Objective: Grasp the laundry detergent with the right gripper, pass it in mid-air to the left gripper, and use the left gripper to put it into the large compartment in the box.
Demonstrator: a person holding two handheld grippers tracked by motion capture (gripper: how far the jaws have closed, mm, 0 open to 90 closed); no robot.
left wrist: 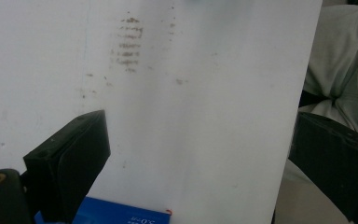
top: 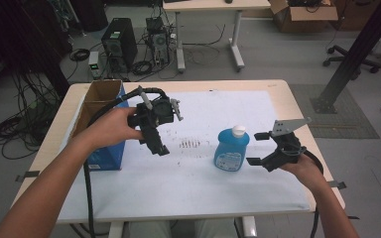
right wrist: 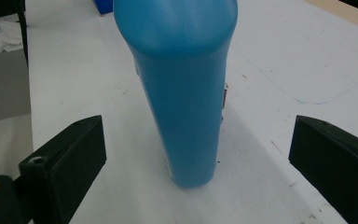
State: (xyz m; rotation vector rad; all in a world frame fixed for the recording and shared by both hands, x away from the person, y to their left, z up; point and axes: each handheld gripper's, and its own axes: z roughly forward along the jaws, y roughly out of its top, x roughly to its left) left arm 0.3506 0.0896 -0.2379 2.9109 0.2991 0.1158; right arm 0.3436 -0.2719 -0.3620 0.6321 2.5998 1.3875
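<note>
Starting at your left, you hold the left gripper (top: 162,148) raised above the white mat (top: 178,188), its jaws pointing down and toward you. In the left gripper view its jaws stand wide apart with nothing between them; past them lies bare mat with a patch of brown smudges (left wrist: 129,44) ahead, and the blue edge of the cardboard box (left wrist: 121,214) shows just below the near jaw. In the high view that box (top: 101,124) sits just behind and to the outer side of your left hand (top: 114,126), open at the top, its blue face toward you.

Between your two grippers, the blue bottle (top: 231,148) stands upright on the mat, white cap (top: 238,131) on top and a label on its front. It is well apart from the left gripper and just ahead of the right one.

At your right, you hold the right gripper (top: 258,148) low over the mat with its jaws pointing at the bottle. Its jaws are spread wide and hold nothing. In the right gripper view the bottle (right wrist: 182,84) stands centred between the two jaws, a little beyond their tips, touching neither. Your right hand (top: 302,166) grips the tool from behind, near the table's edge.
</note>
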